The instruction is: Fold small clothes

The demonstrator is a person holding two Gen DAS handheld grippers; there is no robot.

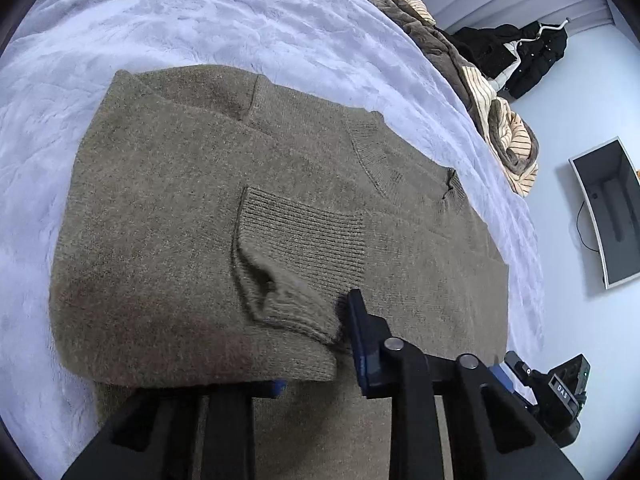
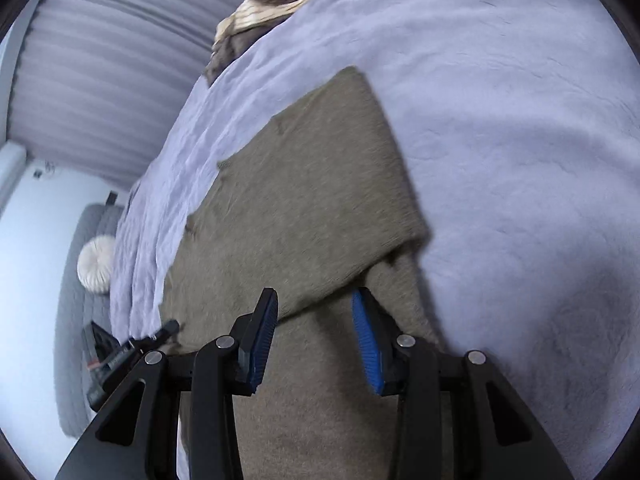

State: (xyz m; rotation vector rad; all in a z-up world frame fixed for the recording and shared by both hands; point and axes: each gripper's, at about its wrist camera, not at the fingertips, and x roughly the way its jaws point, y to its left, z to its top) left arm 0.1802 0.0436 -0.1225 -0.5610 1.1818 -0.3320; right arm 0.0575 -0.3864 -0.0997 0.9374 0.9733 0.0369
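An olive-brown knit sweater (image 1: 180, 200) lies flat on a pale lavender fleece blanket (image 1: 200, 20), one sleeve folded across the body with its ribbed cuff (image 1: 304, 232) near the middle. My left gripper (image 1: 320, 340) sits at the near folded edge. The fold drapes over its left finger and presses against the right finger's pad, so it is shut on the sweater. In the right wrist view the same sweater (image 2: 312, 184) runs away from me. My right gripper (image 2: 316, 320) hovers just over it, open, with nothing between its blue pads (image 2: 368, 344).
A heap of brown and cream striped clothes (image 1: 480, 80) lies along the blanket's far edge. On the floor beyond are a black jacket (image 1: 520, 56) and a grey-framed box (image 1: 612, 212). Left of the bed are a grey seat with a round white cushion (image 2: 98, 264) and curtains (image 2: 100, 80).
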